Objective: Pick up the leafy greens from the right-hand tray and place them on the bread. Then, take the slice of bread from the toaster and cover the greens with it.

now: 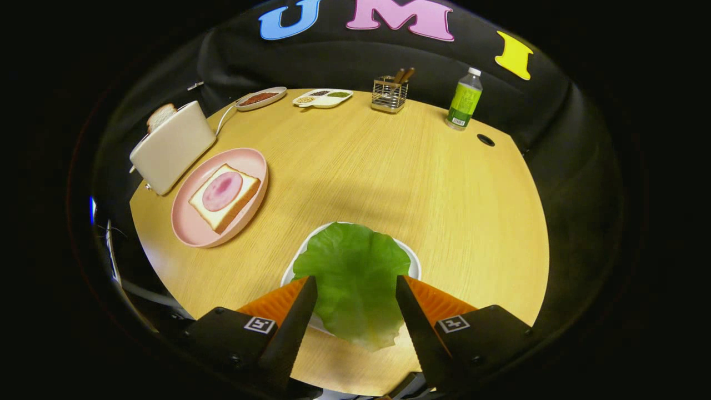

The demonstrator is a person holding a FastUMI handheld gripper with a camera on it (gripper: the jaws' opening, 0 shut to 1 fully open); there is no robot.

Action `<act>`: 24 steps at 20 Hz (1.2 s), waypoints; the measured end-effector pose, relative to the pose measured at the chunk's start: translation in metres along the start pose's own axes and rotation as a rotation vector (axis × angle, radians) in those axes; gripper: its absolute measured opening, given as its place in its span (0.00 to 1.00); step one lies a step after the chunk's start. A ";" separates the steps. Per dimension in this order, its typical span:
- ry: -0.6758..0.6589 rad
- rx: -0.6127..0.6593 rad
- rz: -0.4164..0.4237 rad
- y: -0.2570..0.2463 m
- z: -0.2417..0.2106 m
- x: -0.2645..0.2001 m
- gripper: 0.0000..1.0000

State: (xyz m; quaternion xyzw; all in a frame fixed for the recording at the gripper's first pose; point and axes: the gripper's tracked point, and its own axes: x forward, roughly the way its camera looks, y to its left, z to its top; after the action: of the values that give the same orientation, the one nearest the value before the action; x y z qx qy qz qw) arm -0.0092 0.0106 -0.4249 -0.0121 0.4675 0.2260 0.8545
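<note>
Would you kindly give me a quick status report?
Tongs open, straddling the lettuce leaf on its white tray. Bread with ham waits on pink plate. Path clear.

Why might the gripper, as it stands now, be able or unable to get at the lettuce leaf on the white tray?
Probably able. The gripper is open, its fingers on either side of the lettuce leaf, which lies on the white tray between them. Nothing lies over the leaf or blocks it, so closing should catch it.

We count two bread slices [224,198] [160,116], one lettuce leaf [351,280], one toaster [171,146], one pink plate [191,230], two far dishes [260,98] [323,98], one bottle [464,100], one utensil rack [389,94].
</note>
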 end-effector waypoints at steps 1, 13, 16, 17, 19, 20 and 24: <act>0.016 -0.003 0.013 0.000 -0.002 0.006 0.90; 0.118 -0.025 0.020 -0.007 -0.014 0.024 0.08; 0.075 0.014 0.010 -0.007 0.000 0.009 0.08; 0.059 0.022 0.008 -0.006 0.005 0.003 0.08; 0.028 0.035 0.010 0.001 0.018 -0.013 0.08; 0.008 0.034 0.009 0.006 0.027 -0.021 0.08; -0.059 0.030 0.050 0.044 0.066 -0.049 0.08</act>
State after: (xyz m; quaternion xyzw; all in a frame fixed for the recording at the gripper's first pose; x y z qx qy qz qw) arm 0.0029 0.0466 -0.3397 0.0193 0.4456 0.2406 0.8621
